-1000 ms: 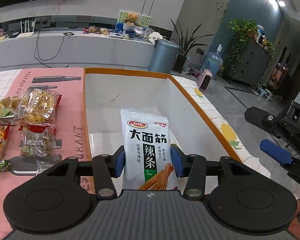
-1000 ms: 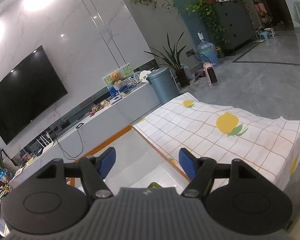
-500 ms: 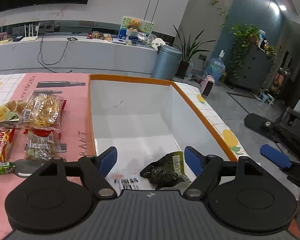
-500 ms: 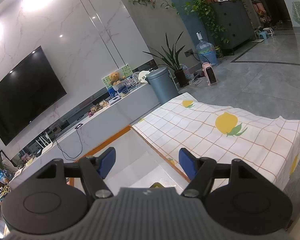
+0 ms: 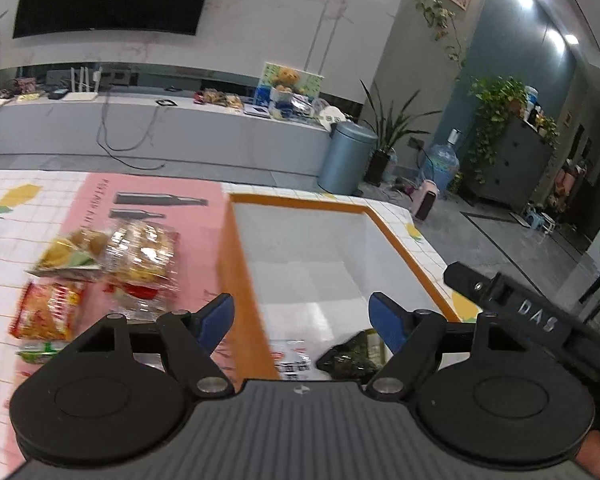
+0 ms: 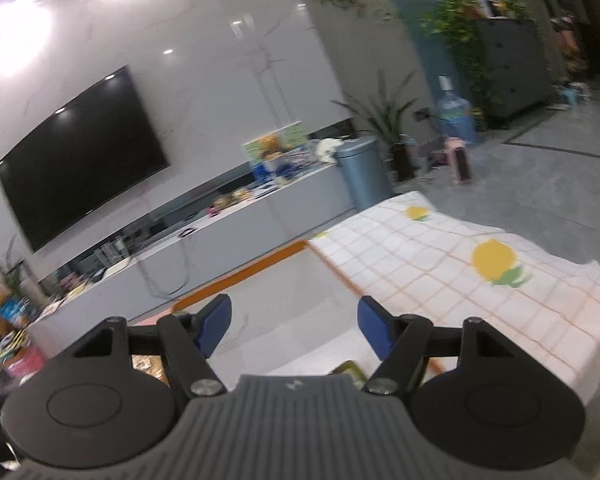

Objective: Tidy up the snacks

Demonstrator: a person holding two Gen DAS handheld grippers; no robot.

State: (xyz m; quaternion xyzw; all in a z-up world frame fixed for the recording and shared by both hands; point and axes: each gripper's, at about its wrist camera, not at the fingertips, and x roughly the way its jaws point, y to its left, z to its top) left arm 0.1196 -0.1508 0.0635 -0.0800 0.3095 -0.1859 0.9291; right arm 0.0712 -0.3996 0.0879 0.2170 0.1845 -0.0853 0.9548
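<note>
The box (image 5: pixel 300 240) is sitting on the worktop (image 5: pixel 20 216), with the mat (image 5: pixel 160 200) lying just left of it. Several snack packets (image 5: pixel 140 256) are lying on the mat, near the box's left wall; another packet (image 5: pixel 46 312) is lying in front of them. Inside the box, at its near end, a white packet (image 5: pixel 290 360) and a dark packet (image 5: pixel 352 360) are lying side by side, the dark one to the right. Behind the worktop, a long cabinet (image 5: pixel 160 136) is running along the wall, and a bin (image 5: pixel 346 158) is standing at its right end.
</note>
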